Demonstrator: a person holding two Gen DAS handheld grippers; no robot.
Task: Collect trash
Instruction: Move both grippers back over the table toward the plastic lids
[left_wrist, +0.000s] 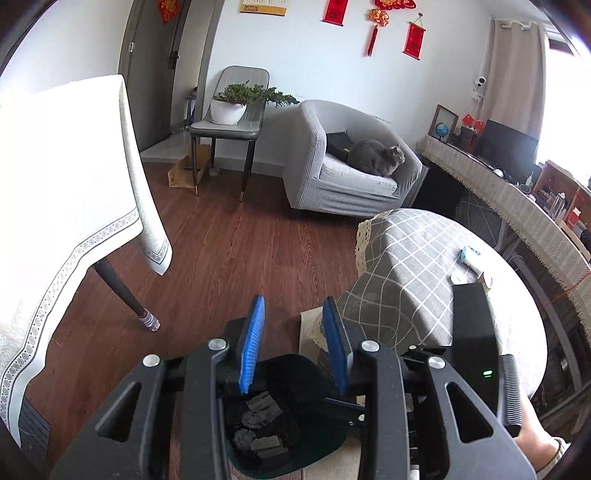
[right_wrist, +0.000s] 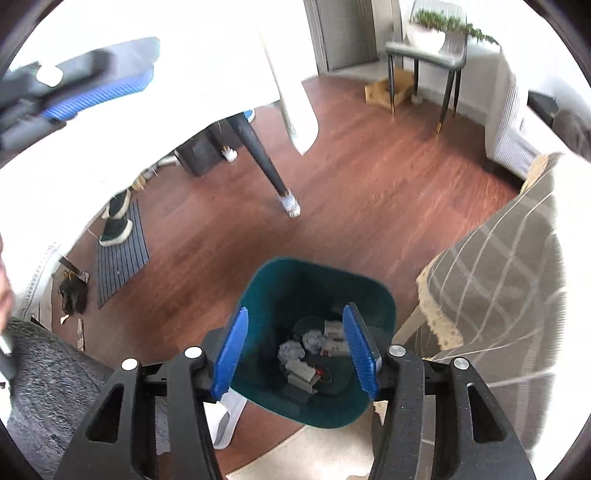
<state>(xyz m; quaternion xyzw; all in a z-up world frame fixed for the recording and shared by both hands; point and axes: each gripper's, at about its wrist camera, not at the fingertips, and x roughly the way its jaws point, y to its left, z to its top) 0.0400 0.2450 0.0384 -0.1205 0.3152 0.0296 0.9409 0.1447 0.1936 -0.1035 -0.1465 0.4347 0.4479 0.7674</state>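
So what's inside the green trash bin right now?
The green trash bin holds crumpled paper balls and small flattened grey cartons. The gripper fingers cover its side edges; anything beneath the pile is hidden.

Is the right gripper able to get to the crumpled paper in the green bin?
Probably yes. The right gripper hangs open right above the green bin, which has no lid, and nothing lies between its fingers and the crumpled paper at the bottom.

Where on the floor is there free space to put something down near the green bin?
The wood floor is bare between the table leg, the green bin and the checked cover. Left of the bin it is crowded: a striped mat, slippers and small debris. The bin itself already holds crumpled paper.
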